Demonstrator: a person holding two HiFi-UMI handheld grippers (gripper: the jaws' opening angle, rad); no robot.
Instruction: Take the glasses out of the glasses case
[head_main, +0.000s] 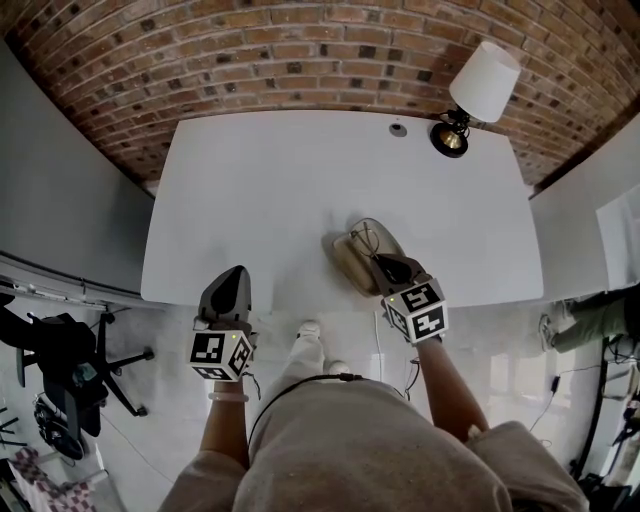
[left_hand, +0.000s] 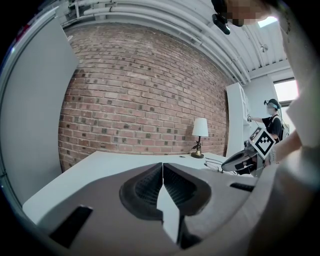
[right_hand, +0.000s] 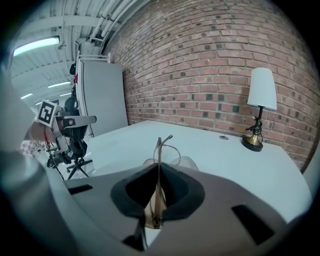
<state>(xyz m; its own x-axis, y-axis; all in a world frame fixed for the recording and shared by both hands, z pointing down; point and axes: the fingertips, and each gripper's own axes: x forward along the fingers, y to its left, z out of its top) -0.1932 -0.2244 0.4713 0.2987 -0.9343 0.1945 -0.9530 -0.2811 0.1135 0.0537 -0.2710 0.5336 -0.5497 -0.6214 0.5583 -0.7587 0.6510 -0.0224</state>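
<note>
Right gripper view: right gripper (right_hand: 158, 172) jaws clamp the thin wire glasses (right_hand: 159, 149), lenses sticking up beyond them.
Head view: glasses case (head_main: 352, 262) lies open on the table (head_main: 280, 180), under that gripper.
Left gripper (left_hand: 163, 172): jaws pressed together, empty, at the near edge.
Around: lamp (head_main: 480, 90), far right corner.
Markings: square patterns on the cubes.
</note>
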